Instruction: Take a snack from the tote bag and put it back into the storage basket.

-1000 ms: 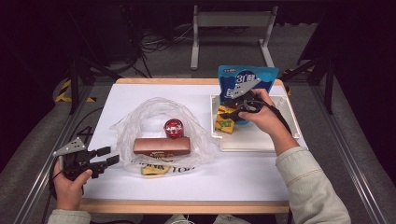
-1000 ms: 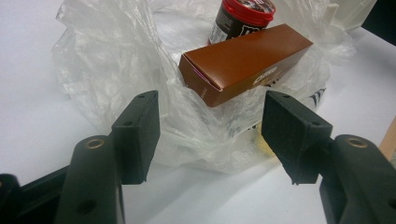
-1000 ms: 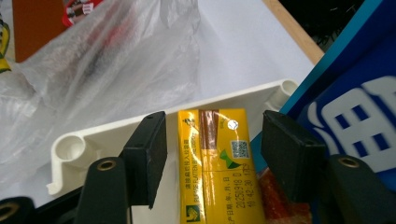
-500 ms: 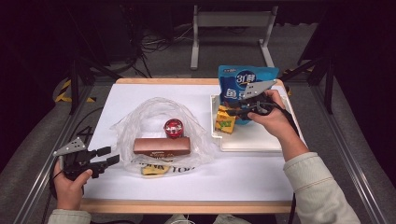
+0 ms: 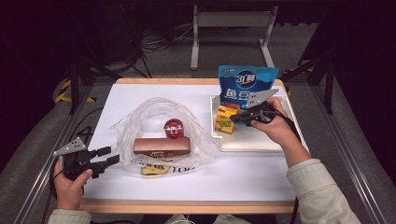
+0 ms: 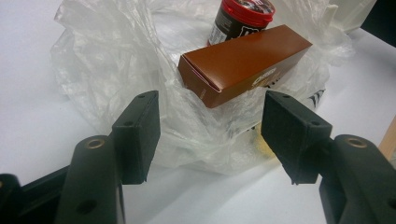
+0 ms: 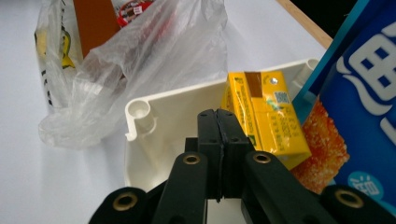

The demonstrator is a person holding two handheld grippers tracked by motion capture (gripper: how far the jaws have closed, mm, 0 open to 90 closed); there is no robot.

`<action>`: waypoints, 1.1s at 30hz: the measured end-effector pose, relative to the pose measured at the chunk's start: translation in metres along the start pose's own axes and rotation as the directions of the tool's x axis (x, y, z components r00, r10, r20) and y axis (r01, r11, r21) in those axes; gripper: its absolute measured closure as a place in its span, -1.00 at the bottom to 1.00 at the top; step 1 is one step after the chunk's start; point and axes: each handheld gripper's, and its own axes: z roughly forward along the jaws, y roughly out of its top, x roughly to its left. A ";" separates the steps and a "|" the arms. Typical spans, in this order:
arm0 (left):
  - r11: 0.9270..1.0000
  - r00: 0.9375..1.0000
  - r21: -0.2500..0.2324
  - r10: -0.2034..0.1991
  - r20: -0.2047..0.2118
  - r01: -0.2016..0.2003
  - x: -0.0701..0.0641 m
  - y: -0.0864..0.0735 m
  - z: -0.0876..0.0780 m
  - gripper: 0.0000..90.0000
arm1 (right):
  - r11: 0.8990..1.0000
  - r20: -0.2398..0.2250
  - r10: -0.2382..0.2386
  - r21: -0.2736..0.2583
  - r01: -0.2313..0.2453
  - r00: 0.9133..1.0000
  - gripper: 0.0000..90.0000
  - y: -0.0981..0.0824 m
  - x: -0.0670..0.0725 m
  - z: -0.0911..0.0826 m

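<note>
White tabletop: right tool (image 7: pixel 218 116), jaws just pressed together on nothing, sits beside the yellow packet (image 7: pixel 268 116) in the tray (image 7: pixel 154 126).

On the blue snack bag (image 5: pixel 247 86) standing at the back of my tray I can read "31" in a round badge, with large white Chinese characters below it, "鱼豆" as best I can tell. The plastic bag (image 5: pixel 161 126) on my worktop carries black capital letters along its front edge, partly folded under; only "TO" comes clear. The brown box (image 6: pixel 245 63) has a short white word on its side, too small to make out. The print on the yellow packet (image 7: pixel 266 114) is too fine to read.
</note>
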 end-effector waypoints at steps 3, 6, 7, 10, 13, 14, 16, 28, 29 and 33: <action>1.000 1.000 0.001 0.000 0.000 0.000 0.000 0.000 0.000 -0.15 | 1.000 0.003 -0.001 0.024 0.001 1.000 1.00 -0.005 0.001 0.002; 1.000 1.000 0.000 0.000 0.000 0.000 0.000 0.000 0.000 -0.15 | 0.999 0.012 0.010 0.040 -0.010 1.000 1.00 -0.009 0.004 0.002; 1.000 1.000 0.000 0.000 0.000 0.000 0.000 0.000 0.000 -0.15 | 0.998 0.020 0.011 0.059 -0.012 1.000 1.00 -0.011 0.004 0.003; 1.000 1.000 0.000 0.006 0.000 -0.006 0.000 0.000 0.000 -0.15 | 0.994 0.042 0.040 0.102 -0.044 0.998 1.00 -0.021 0.002 0.005; 1.000 1.000 -0.001 0.003 0.001 -0.003 -0.001 0.000 0.001 -0.15 | 0.989 0.062 0.063 0.128 -0.070 0.996 1.00 -0.028 0.002 0.007; 1.000 1.000 0.000 0.003 0.001 -0.003 -0.001 0.000 0.001 -0.15 | 0.987 0.070 0.065 0.141 -0.074 0.995 1.00 -0.030 0.002 0.009; 1.000 1.000 0.002 0.004 0.002 -0.004 -0.001 0.001 0.001 -0.15 | 0.984 0.073 0.080 0.152 -0.090 0.994 1.00 -0.033 0.001 0.011; 1.000 1.000 0.000 0.002 0.000 -0.002 -0.001 0.000 0.000 -0.15 | 0.976 0.086 0.113 0.178 -0.127 0.990 0.94 -0.039 0.001 0.023; 1.000 1.000 -0.001 0.002 0.001 -0.002 -0.001 0.000 0.000 -0.15 | 0.974 0.087 0.121 0.184 -0.135 0.989 0.88 -0.039 0.001 0.025; 1.000 1.000 -0.002 -0.001 -0.001 0.001 -0.001 0.000 0.000 -0.14 | 0.971 0.098 0.135 0.185 -0.151 0.986 0.74 -0.042 0.001 0.032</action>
